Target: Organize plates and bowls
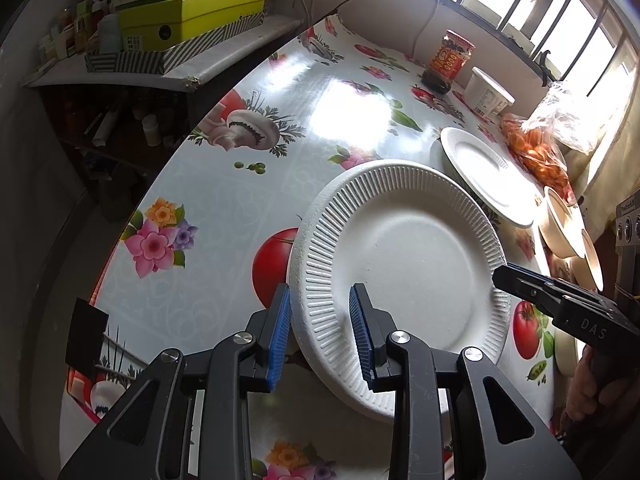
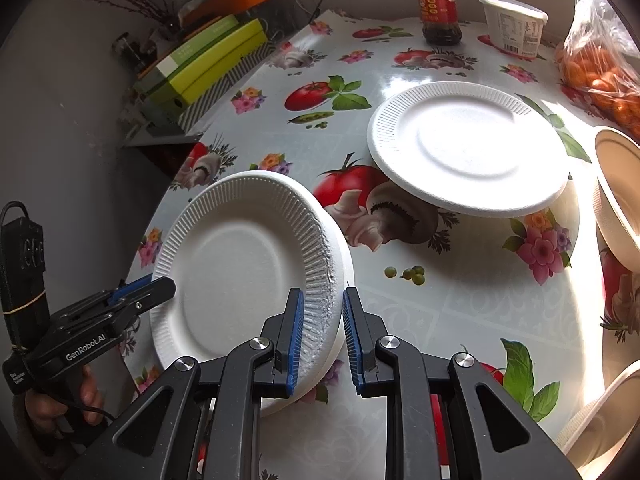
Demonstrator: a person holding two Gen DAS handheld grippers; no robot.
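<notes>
A stack of white ribbed paper plates (image 1: 404,256) lies on the fruit-print tablecloth; it also shows in the right wrist view (image 2: 244,268). My left gripper (image 1: 320,330) is open, its jaws straddling the stack's near rim. My right gripper (image 2: 320,332) is open, its jaws on either side of the stack's opposite rim; it shows at the right in the left wrist view (image 1: 504,272). A second white plate (image 2: 468,148) lies farther back, tilted on something beneath it. Beige bowls (image 1: 568,224) lie on their sides at the right edge.
A sauce jar (image 2: 438,8), a white tub (image 2: 514,26) and a bag of small oranges (image 2: 600,68) stand at the table's far side. Green boxes (image 1: 192,12) sit on a shelf beyond the table's left edge. More bowls (image 2: 600,420) are at the near right.
</notes>
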